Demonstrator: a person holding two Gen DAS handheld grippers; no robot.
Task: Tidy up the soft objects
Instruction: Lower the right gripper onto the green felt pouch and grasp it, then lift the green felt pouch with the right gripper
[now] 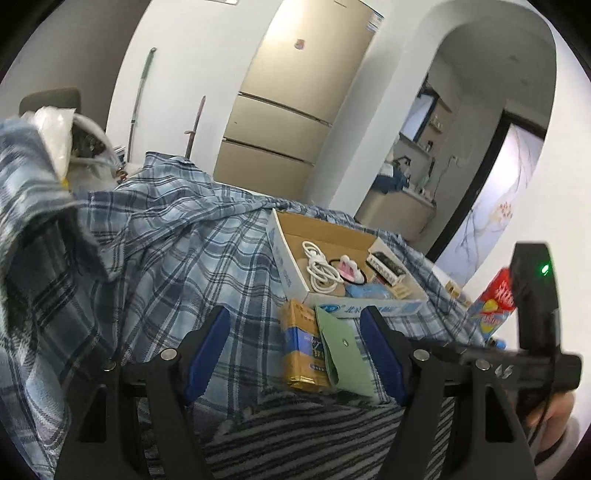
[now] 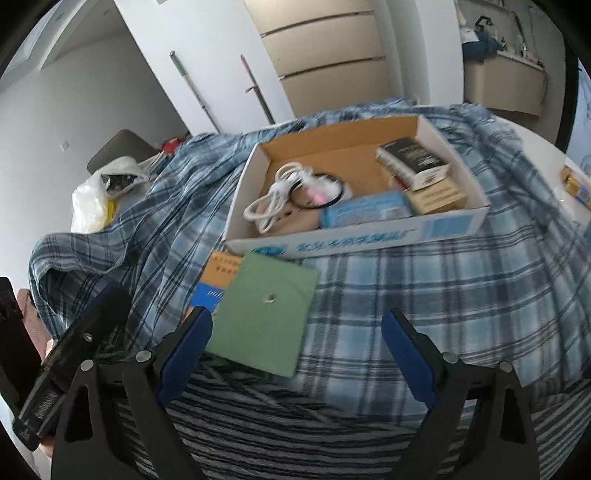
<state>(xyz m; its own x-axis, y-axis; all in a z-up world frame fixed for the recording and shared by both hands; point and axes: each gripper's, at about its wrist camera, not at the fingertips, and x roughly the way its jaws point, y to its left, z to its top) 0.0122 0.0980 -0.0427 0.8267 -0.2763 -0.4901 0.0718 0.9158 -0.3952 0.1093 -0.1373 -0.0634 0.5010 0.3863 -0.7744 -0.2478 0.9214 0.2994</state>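
Plaid shirt (image 2: 424,291) lies spread over the counter, under a cardboard box (image 2: 354,236) at 12 o'clock from my right tongs (image 2: 295,343). Green pouch (image 2: 264,306) rests on it at 11 o'clock. Striped cloth (image 2: 280,424) sits at 6. Right tongs and left tongs (image 1: 295,347): both wide apart, gripping nothing.

A tall beige multi-door refrigerator (image 1: 295,110) stands against plain white walls (image 1: 184,74). A white rounded archway (image 1: 491,33) opens onto a daylit side room.
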